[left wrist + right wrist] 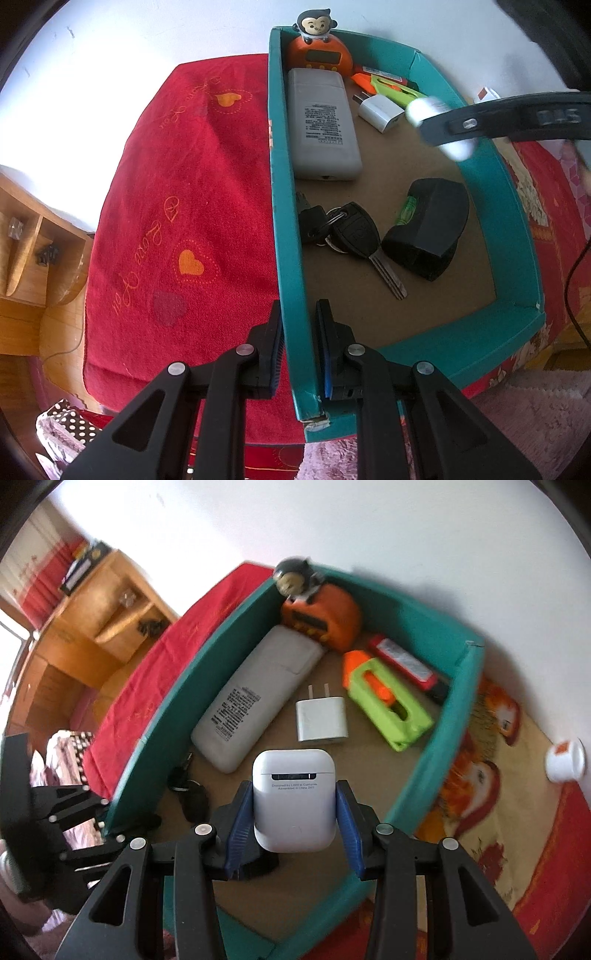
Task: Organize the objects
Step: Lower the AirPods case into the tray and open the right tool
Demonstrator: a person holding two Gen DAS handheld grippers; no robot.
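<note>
A teal open box [461, 343] stands on a red cloth. My left gripper [300, 326] is shut on the box's left wall, one finger outside and one inside. My right gripper [294, 787] hangs over the box's near half, pointing steeply down. It is shut on a white earbud case [293, 801], which its blue pads press from both sides. In the left wrist view that case [424, 109] shows blurred at the upper right. Inside lie a grey power bank [321, 125], a monkey timer [319, 51], a white plug [321, 720], keys [354, 236] and a black level [428, 225].
A green and orange cutter [388, 705] and a red flat item [406, 664] lie at the box's far end. A small white cup [565, 760] sits outside on the patterned cloth. A wooden shelf [29, 251] stands left of the red cloth [184, 203].
</note>
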